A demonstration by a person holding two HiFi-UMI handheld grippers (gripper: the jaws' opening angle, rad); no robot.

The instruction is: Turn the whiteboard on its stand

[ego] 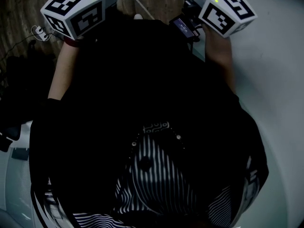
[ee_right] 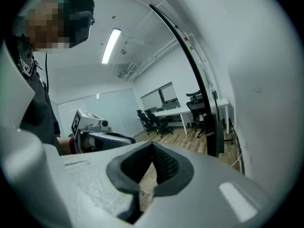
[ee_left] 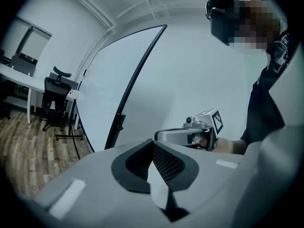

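— What is this room like?

— It is an office with white walls and a brown wood floor [ee_left: 33,160]. Far back there is a white table [ee_left: 19,77] and a black chair [ee_left: 54,91]. A long light [ee_right: 110,44] glows on the ceiling.

— Where is the whiteboard?

— The whiteboard [ee_left: 109,84] stands up tall, and we see it almost from the side. In the left gripper view its big white face fills the left part. Its black edge [ee_left: 120,120] runs up through the middle. In the right gripper view the same black edge climbs up the right side.

— Is anything touching it?

— No. The left gripper [ee_left: 153,146] is near the board but apart from it. Its fingers [ee_left: 168,164] are pressed together with nothing in them.

— And the other one?

— The right gripper [ee_right: 152,146] is the same. Its fingers are clenched tight, with nothing between them, and they are not on the board. The two grippers point at each other, so each view shows the other one.

— Who holds them?

— A person [ego: 156,127] in a dark top over a striped shirt. In the head view both grippers are held up in front of the chest, one on each side.
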